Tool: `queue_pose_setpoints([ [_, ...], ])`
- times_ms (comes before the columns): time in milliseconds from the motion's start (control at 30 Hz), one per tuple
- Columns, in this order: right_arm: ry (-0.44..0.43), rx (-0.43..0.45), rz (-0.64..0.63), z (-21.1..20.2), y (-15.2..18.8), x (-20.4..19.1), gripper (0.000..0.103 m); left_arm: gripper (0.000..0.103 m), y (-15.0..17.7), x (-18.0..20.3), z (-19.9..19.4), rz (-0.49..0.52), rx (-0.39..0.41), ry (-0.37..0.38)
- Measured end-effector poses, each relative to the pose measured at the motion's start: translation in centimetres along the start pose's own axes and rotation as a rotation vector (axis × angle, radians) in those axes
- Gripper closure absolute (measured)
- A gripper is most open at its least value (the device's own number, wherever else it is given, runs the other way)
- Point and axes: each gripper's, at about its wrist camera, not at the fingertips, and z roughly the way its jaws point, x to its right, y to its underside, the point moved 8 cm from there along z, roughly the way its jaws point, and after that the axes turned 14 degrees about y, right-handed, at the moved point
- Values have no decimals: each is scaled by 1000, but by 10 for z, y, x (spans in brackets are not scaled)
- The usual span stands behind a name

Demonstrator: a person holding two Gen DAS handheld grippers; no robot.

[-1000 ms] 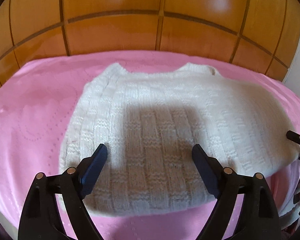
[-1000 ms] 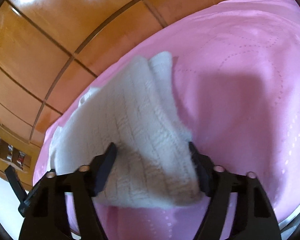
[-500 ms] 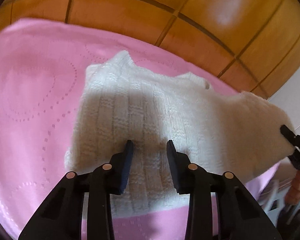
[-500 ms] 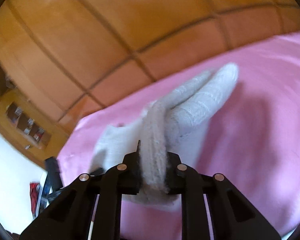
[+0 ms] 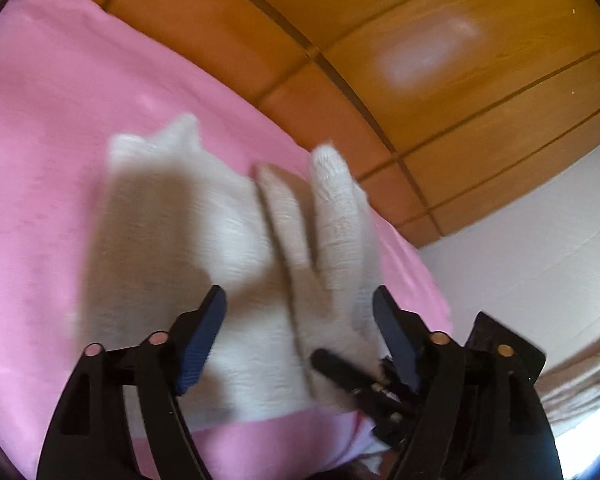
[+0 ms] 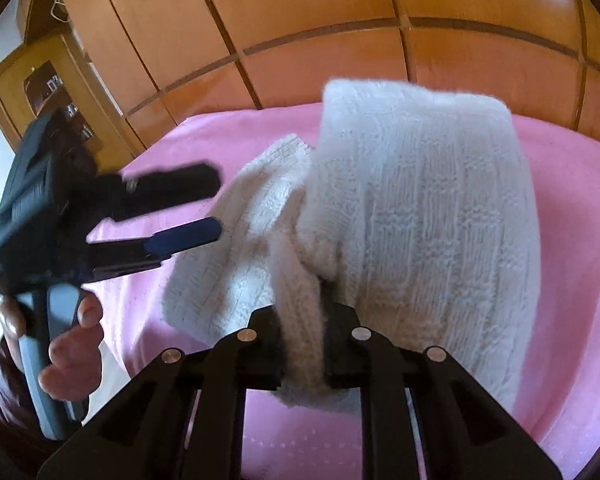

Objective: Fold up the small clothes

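A white knitted sweater [image 5: 180, 240] lies on a pink blanket [image 5: 40, 160], its right part raised and folded over toward the left. My right gripper [image 6: 304, 320] is shut on a thick edge of the sweater [image 6: 420, 220] and holds it lifted above the blanket [image 6: 580, 200]. My left gripper [image 5: 300, 312] hovers over the sweater's near edge with its jaws opening, pads apart and pressing on nothing. In the right wrist view the left gripper [image 6: 214, 204] sits just left of the lifted fold. One dark finger of the right gripper [image 5: 340, 366] shows low in the left wrist view.
Wooden panels [image 5: 420, 60] rise behind the bed, with a white wall [image 5: 540, 240] to the right. A wooden shelf unit [image 6: 48, 80] stands far left. A person's hand [image 6: 72, 344] grips the left tool's handle. The bed's near edge runs along the bottom.
The right gripper closed on the sweater's right edge, lifted it and carried it leftward over the body. The left gripper narrowed, then spread wide again while rolling and shifting right.
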Motion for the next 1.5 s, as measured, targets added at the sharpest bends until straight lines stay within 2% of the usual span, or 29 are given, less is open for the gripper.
queue_pose_setpoints([
  [100,-4,23,-13,-8,0,1,86,24,-1,1,24,-45,-43,25],
  [200,-36,39,-19,-17,1,2,74,24,-1,5,47,-87,-77,39],
  [233,-55,43,-18,-20,2,2,63,24,-2,9,53,-86,-84,47],
  [267,-72,45,-13,-22,3,4,56,24,-2,11,56,-86,-88,42],
  [367,-155,59,39,-44,7,17,43,24,-7,16,74,-68,-123,14],
  [467,-148,87,100,-62,8,47,41,25,-10,22,89,-28,-147,-29],
  [533,-94,102,160,-67,10,78,41,41,-11,22,94,-12,-156,-51],
  [600,-27,89,235,-63,16,110,40,59,-13,20,103,12,-162,-109],
  [700,32,61,320,-48,19,143,41,77,-16,24,106,55,-137,-157],
  [833,39,29,306,-27,16,141,45,84,-29,44,86,177,-68,-193],
  [967,4,52,220,-28,-2,103,46,85,-39,64,44,301,4,-219],
  [1067,-32,80,146,-28,-14,67,45,85,-40,64,7,348,49,-259],
  [1133,-40,78,104,-21,-18,45,45,85,-40,47,-15,350,68,-320],
  [1200,-47,59,82,-8,-20,28,45,85,-37,16,-31,309,74,-387],
  [1267,-45,43,57,3,-20,13,44,85,-34,-7,-37,293,77,-458],
  [1333,-22,36,5,14,-18,-3,43,85,-29,-39,-42,261,70,-555],
  [1367,4,37,-17,19,-20,-9,42,85,-25,-50,-43,247,49,-566],
  [1400,22,38,-33,20,-20,-10,40,79,-22,-58,-44,218,56,-560],
  [1433,35,38,-51,22,-20,-14,33,66,-20,-60,-48,207,78,-563],
  [1467,45,38,-69,19,-20,-14,24,61,-21,-58,-53,207,96,-569],
  [1500,52,33,-89,20,-20,-16,20,55,-24,-53,-58,209,124,-571],
])
